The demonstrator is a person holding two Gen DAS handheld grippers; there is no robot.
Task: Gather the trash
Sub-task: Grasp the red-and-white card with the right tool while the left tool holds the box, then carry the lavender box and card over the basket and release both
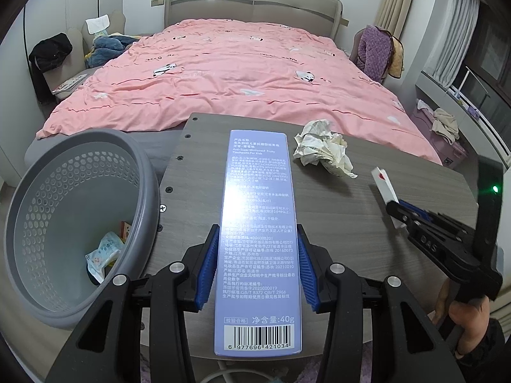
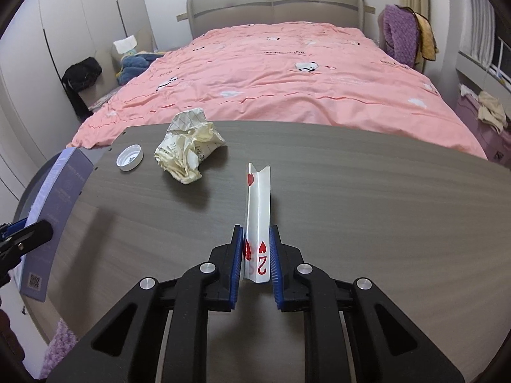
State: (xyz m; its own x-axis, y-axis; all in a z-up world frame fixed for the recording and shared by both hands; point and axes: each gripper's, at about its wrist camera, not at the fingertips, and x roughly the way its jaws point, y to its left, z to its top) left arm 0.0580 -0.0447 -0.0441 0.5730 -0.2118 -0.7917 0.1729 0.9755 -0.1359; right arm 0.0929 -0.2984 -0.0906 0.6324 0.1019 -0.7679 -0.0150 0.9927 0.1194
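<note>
My left gripper (image 1: pixel 258 242) is shut on a long lavender toothpaste box (image 1: pixel 258 223), held above the grey wooden table (image 1: pixel 383 223); the box also shows in the right wrist view (image 2: pixel 54 210). My right gripper (image 2: pixel 254 249) is shut on a folded two-of-hearts playing card (image 2: pixel 259 210), also seen in the left wrist view (image 1: pixel 385 188). A crumpled paper ball (image 1: pixel 322 146) lies on the table ahead, also in the right wrist view (image 2: pixel 188 146). A white bottle cap (image 2: pixel 130 157) lies left of it. A grey perforated basket (image 1: pixel 64 223) at the table's left holds some wrappers.
A bed with a pink duvet (image 1: pixel 230 73) stands right behind the table. A chair with purple clothing (image 1: pixel 377 51) is at the bed's right. Clothes lie on a seat at the left (image 1: pixel 105 48). A window ledge (image 1: pixel 453 95) runs along the right.
</note>
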